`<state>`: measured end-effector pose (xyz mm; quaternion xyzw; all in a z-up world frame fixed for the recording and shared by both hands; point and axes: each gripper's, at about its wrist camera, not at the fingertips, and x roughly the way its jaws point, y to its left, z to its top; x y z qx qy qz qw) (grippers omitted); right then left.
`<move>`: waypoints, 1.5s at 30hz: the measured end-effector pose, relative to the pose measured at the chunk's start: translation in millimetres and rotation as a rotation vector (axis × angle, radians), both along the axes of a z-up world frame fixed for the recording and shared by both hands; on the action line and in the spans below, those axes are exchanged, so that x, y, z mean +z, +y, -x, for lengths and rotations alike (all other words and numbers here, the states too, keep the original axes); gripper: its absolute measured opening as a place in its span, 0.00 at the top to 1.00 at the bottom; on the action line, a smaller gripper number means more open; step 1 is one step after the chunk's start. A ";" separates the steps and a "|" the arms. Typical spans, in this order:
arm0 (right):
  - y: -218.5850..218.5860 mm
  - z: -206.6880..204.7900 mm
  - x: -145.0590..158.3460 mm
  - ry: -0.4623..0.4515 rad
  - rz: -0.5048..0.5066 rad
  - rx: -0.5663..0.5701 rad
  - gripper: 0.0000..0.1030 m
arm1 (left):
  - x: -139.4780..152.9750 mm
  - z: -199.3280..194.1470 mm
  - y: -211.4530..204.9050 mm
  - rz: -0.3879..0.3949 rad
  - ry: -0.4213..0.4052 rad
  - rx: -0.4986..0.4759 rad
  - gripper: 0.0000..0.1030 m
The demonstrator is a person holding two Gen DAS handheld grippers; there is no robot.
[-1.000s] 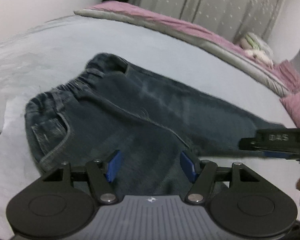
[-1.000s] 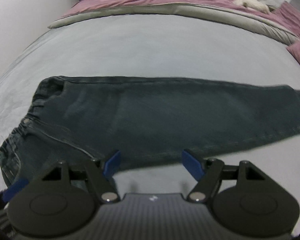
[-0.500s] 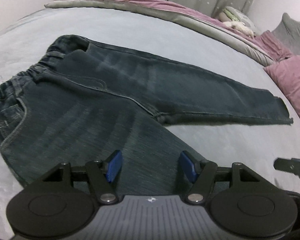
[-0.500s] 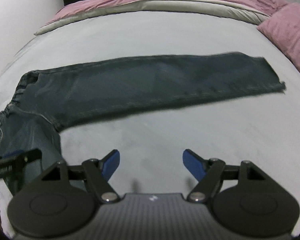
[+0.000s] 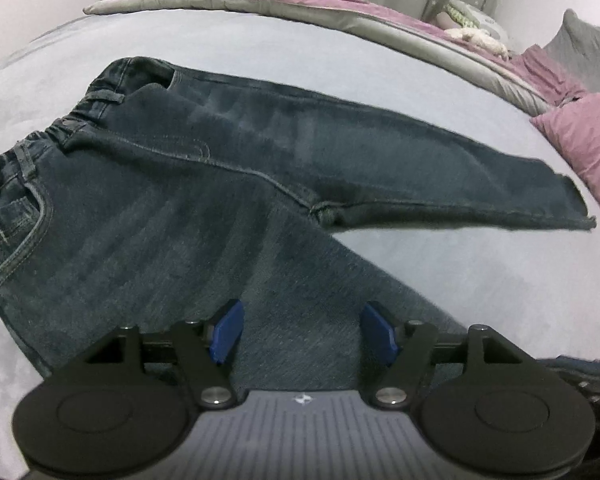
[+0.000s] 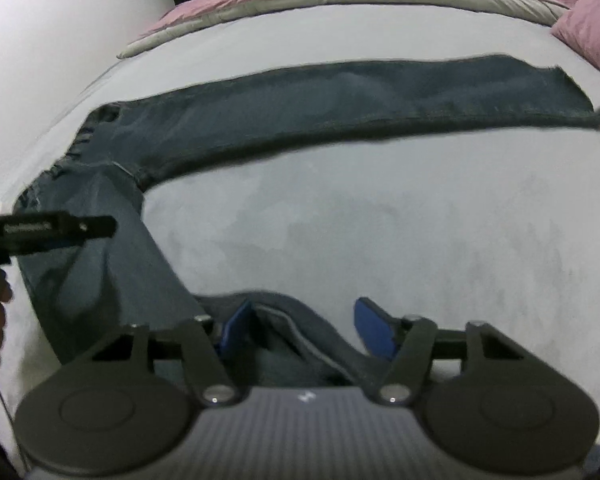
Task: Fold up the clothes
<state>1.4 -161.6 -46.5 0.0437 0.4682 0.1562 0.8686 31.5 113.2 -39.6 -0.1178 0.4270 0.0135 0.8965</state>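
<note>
My jeans (image 5: 228, 184) lie flat on the bed (image 5: 440, 264). My left tool (image 5: 302, 334) hangs wide over one leg. My right tool (image 6: 304, 330) has just been closing, the hem between its pads, not pinched.

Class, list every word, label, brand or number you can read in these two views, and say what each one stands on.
Small white emblem, not letters, on the left gripper body.
The same emblem on the right gripper body.
White lettering on the other gripper's black finger in the right wrist view: too blurred to read.
Jeans: no readable label.
</note>
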 end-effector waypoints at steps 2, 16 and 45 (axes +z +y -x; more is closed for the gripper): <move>-3.9 0.0 0.3 0.003 -0.007 0.015 0.52 | -1.1 1.1 0.2 -0.008 0.003 -0.003 0.34; -22.9 38.2 48.7 -0.232 -0.009 -0.072 0.91 | -8.3 7.9 -1.7 -0.094 0.035 -0.044 0.31; -70.2 15.3 14.3 -0.099 0.191 -0.146 0.46 | -6.7 9.4 -7.4 -0.170 0.051 -0.072 0.31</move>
